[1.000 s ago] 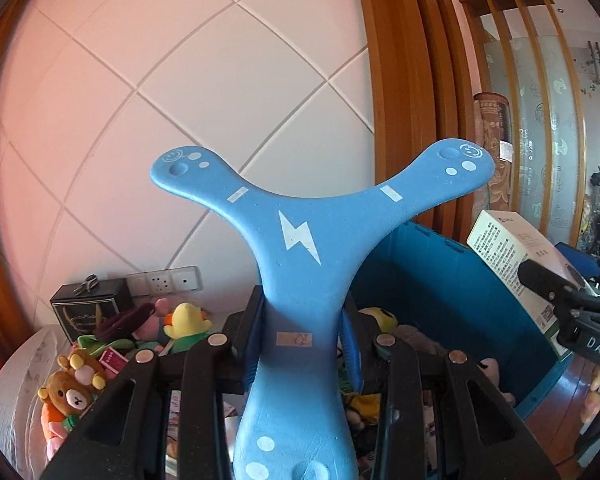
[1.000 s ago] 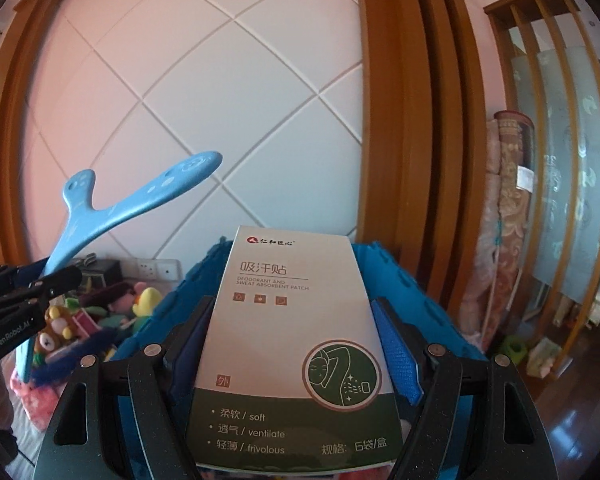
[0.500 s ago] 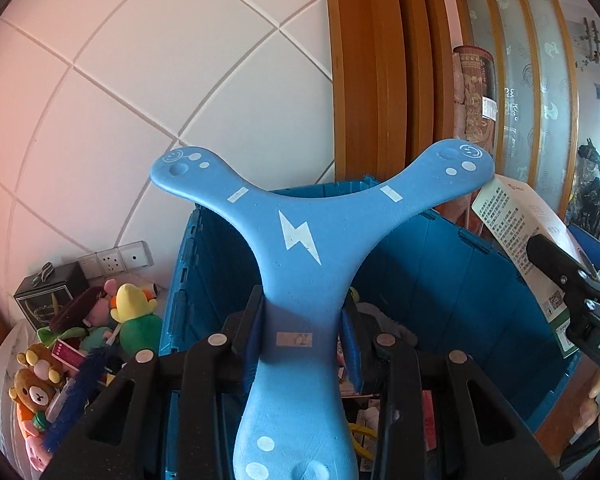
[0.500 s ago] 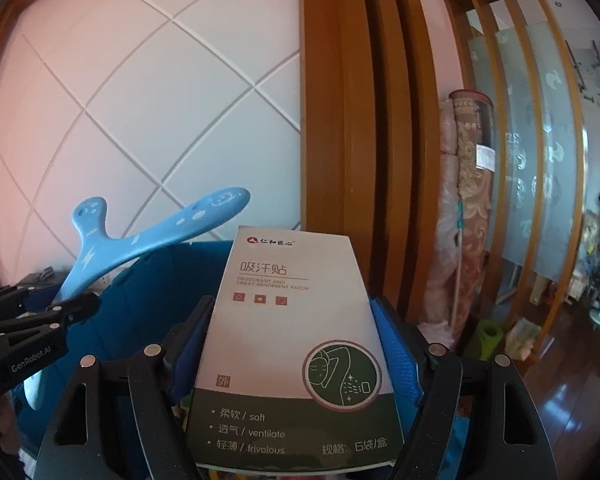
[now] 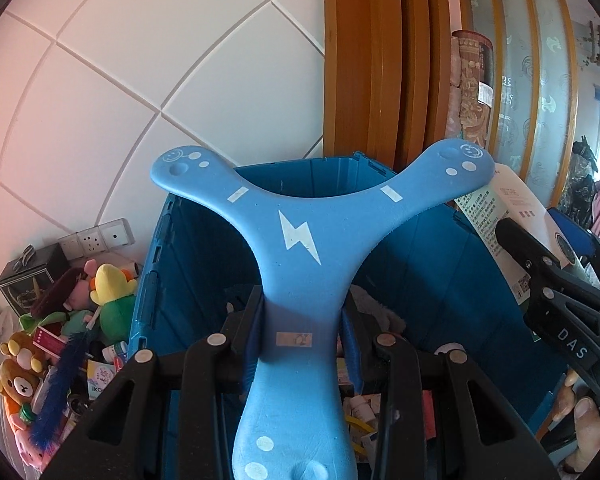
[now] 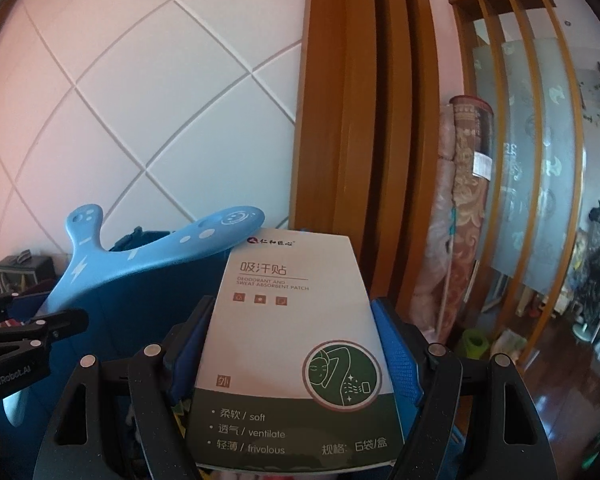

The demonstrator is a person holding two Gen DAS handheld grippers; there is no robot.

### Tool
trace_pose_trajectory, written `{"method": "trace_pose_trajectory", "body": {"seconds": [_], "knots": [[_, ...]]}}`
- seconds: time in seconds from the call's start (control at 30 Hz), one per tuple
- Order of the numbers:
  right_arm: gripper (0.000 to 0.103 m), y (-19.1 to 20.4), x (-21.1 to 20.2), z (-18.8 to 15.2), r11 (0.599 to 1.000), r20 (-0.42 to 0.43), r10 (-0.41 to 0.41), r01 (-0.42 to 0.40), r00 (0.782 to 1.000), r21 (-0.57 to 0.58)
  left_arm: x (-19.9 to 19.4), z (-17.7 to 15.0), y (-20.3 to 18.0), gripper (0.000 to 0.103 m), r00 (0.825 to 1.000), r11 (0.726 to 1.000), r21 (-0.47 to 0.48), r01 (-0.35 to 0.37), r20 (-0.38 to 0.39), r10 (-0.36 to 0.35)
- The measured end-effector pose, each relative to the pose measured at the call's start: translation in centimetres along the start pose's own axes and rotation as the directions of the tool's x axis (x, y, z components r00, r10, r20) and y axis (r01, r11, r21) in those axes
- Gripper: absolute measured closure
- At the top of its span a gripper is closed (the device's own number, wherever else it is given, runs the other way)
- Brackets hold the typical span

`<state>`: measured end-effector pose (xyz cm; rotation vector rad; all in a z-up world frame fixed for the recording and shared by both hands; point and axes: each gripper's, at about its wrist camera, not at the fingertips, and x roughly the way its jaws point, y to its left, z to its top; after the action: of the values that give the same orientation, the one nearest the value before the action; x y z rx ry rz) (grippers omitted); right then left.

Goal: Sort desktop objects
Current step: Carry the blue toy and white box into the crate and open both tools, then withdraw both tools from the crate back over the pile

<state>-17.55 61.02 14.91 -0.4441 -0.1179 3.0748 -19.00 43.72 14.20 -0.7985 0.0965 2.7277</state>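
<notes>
Item one: we hold in our left gripper (image 5: pixel 304 320) a blue three-armed boomerang (image 5: pixel 300 240) (white lightning bolt at its centre), pads clamped on its lower arm, above the blue crate (image 5: pixel 204 248). Item two: our right gripper (image 6: pixel 296 344) is closed on a white-and-green patch box (image 6: pixel 292 320), at 3 o'clock of the boomerang. Stuffed toys (image 5: pixel 60 320) lie at 9 o'clock of the crate.

Left wrist view looks forward, slightly down, close over the blue crate (image 5: pixel 420 248) — tiled wall (image 5: pixel 140 80) behind. Right wrist view faces the same wall (image 6: pixel 140 100), level and further right — both share crate, wall and wooden frame (image 6: pixel 360 120).
</notes>
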Motion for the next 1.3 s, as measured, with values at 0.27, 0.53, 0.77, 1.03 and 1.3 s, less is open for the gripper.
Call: {"method": "trace_pose_trajectory", "body": {"seconds": [0.27, 0.53, 0.77, 1.03, 1.3], "knots": [[0.000, 0.7, -1.0, 0.1, 0.999, 0.040, -0.017, 0.018, 0.999, -0.026, -1.0, 0.0, 0.3, 0.035, 0.998, 0.999, 0.004, -0.042, 0.045, 0.042], [0.000, 0.7, -1.3, 0.0, 1.000, 0.027, -0.020, 0.021, 0.999, -0.010, -3.3, -0.4, 1.1, 0.035, 0.993, 0.997, 0.002, -0.079, 0.093, 0.078], [0.000, 1.8, -3.5, 0.0, 0.999, 0.044, 0.003, -0.002, 0.999, -0.034, -6.0, -1.4, 2.6, 0.035, 0.990, 0.998, -0.019, -0.064, 0.127, 0.066], [0.000, 4.4, -6.2, -0.3, 0.997, 0.057, 0.041, -0.037, 0.998, -0.061, -8.5, -3.2, 4.4, 0.035, 0.990, 0.997, -0.027, -0.070, 0.124, 0.073], [0.000, 8.1, -8.0, -0.6, 0.993, 0.042, 0.082, -0.078, 0.996, -0.091, -11.1, -5.0, 7.6, 0.035, 0.986, 0.995, -0.043, -0.092, 0.137, 0.097]]}}
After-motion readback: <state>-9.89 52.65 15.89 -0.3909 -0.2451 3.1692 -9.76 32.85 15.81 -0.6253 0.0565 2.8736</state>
